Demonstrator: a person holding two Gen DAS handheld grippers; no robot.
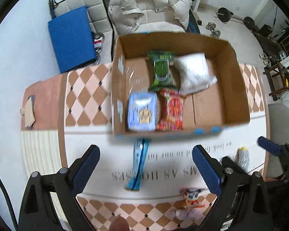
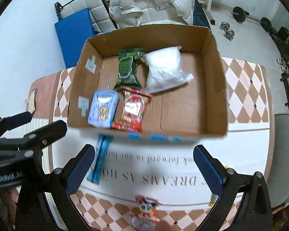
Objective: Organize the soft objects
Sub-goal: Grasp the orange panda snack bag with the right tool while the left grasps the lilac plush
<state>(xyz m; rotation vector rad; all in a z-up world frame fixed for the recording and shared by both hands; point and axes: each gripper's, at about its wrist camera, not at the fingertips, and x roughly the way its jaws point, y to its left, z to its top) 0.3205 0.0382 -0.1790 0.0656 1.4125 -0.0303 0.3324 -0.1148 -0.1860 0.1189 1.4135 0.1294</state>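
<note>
An open cardboard box (image 1: 239, 88) (image 2: 215, 80) stands on the table. Inside lie a green wipes pack (image 1: 161, 69) (image 2: 128, 68), a white pillow bag (image 1: 194, 72) (image 2: 164, 68), a pale blue tissue pack (image 1: 142, 111) (image 2: 104, 108) and a red wipes pack (image 1: 171, 110) (image 2: 133, 108). A blue strip packet (image 1: 137, 165) (image 2: 99, 159) lies in front of the box. A small orange cartoon packet (image 1: 191, 198) (image 2: 147, 209) lies near the front edge. My left gripper (image 1: 146, 169) and right gripper (image 2: 144, 171) are both open and empty, above the table in front of the box.
The tablecloth (image 1: 82, 96) has a checkered border and a printed white middle. A white-grey item (image 1: 243, 157) lies at the right. A blue pad (image 1: 71, 38), a chair with a white jacket (image 1: 150, 5) and dumbbells (image 2: 227, 29) stand behind the table.
</note>
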